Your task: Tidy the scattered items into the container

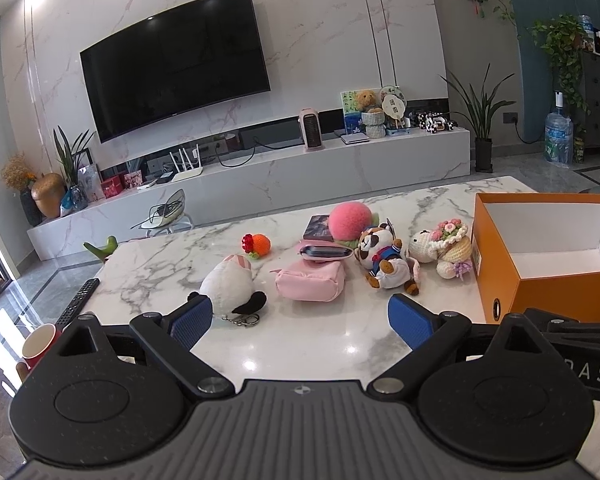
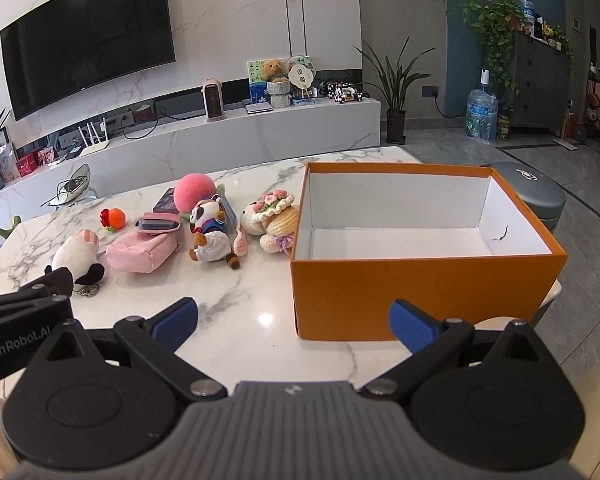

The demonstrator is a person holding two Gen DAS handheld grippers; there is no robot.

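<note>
Left wrist view: left gripper (image 1: pixel 300 316) hangs above the counter (image 1: pixel 300 344), fingers wide apart, empty. The white plush keychain (image 1: pixel 232 286) lies just ahead of the left finger, long axis running away and slightly right; pink pouch (image 1: pixel 310 282) dead ahead between the fingers; orange box (image 1: pixel 540 292) off to the right, empty. Right wrist view: right gripper (image 2: pixel 294 322) also spread and empty, facing the box's near wall (image 2: pixel 420 300) — toys sit to its left, the crochet doll (image 2: pixel 272 220) just beside the box. Left hand is likely nearer the plush. Marble counter, glossy; living room with TV (image 2: pixel 88 36) behind.
</note>
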